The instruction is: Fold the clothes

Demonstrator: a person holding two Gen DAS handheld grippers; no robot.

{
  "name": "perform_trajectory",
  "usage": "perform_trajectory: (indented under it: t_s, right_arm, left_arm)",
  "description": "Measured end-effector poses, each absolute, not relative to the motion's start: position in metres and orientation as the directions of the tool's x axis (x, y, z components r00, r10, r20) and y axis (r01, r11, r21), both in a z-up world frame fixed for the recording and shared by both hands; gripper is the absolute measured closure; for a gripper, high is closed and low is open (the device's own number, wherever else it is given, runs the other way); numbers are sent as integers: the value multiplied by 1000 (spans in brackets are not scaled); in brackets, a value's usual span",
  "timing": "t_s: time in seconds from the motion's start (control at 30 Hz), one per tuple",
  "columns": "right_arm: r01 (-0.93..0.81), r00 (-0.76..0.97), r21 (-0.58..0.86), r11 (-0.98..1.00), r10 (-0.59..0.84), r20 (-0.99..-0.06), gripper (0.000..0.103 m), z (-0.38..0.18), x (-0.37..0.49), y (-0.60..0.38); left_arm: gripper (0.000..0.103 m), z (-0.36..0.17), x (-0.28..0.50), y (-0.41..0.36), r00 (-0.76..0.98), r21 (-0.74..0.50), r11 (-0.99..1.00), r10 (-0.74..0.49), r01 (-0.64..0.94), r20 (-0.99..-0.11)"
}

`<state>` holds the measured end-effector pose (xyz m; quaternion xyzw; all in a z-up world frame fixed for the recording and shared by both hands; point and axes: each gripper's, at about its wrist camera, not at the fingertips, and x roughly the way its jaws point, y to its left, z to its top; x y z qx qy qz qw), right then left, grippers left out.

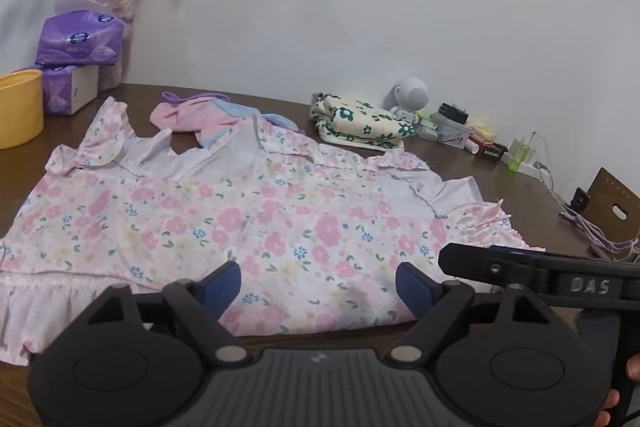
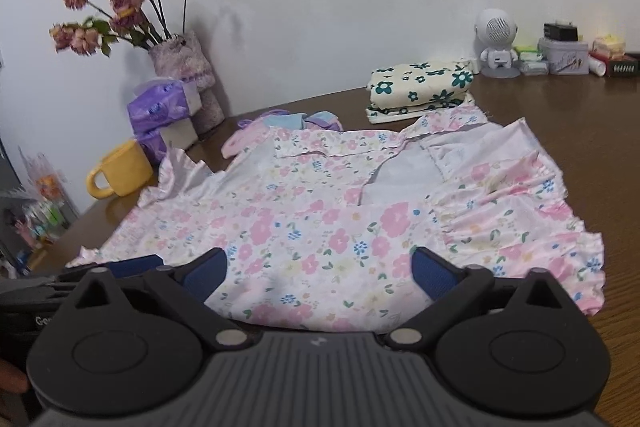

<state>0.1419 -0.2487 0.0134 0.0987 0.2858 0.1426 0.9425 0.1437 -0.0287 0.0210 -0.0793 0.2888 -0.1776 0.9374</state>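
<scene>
Left gripper [image 1: 320, 287]: nearest the lens at the bottom of the left wrist view, I hold it low over the near hem with its blue fingers [image 1: 224, 283] set wide; no cloth is pinched between them.
Right gripper [image 2: 320, 275]: I keep it in the same pose at the bottom of the right wrist view, fingers spread wide and empty, the near edge of the cloth lying between and below them.
Why side by side: each gripper shows in the other's view at the lower corner, so I judge I am lining both up on the near hem for a two-point pick and one even fold.
Floral dress [image 1: 240, 219]: the task's thing lies spread flat across the middle of the table [image 1: 460, 163], neckline toward the wall, ruffled sleeves out to either side.
Why flat: spread open like this, its edges are easy to reach and a fold can land square.
Folded flowered cloth [image 2: 420, 87]: stacked at the upper right of the right wrist view, touching the dress's far edge; likely a finished piece.
Pink and blue garment [image 1: 192, 115]: bunched behind the neckline, probably waiting its turn.
Yellow mug [image 2: 120, 169]: left of centre, beside the tissue packs [image 2: 164, 107], just clear of the sleeve.
Risk: thin fabric may slip or bunch if only one layer is caught.
</scene>
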Motion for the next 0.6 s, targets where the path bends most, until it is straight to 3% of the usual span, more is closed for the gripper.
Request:
perform_trajectory:
  t_s: [0.07,0.2,0.37,0.6]
  right_arm:
    - [-221,791,255,941,326,-518,31,13,142,-246]
    - [-268,757,255,929,367,-540,48,9,142,-238]
    - [-328,726,179,928,369,-581,78,6,143,-216]
    - [-308,724,108,945,307,-617,81,0,143,-209]
  left_arm:
    - [24,21,144,-27,769,-256,924,-379,285,-514]
    - [25,20,147,-21,755,-279,921,-384,271,-532]
    - [43,15,150,-22,732,-276,922,-385,273,-561]
    - [48,11,149,-27,726,-236,928,-374,290,-577]
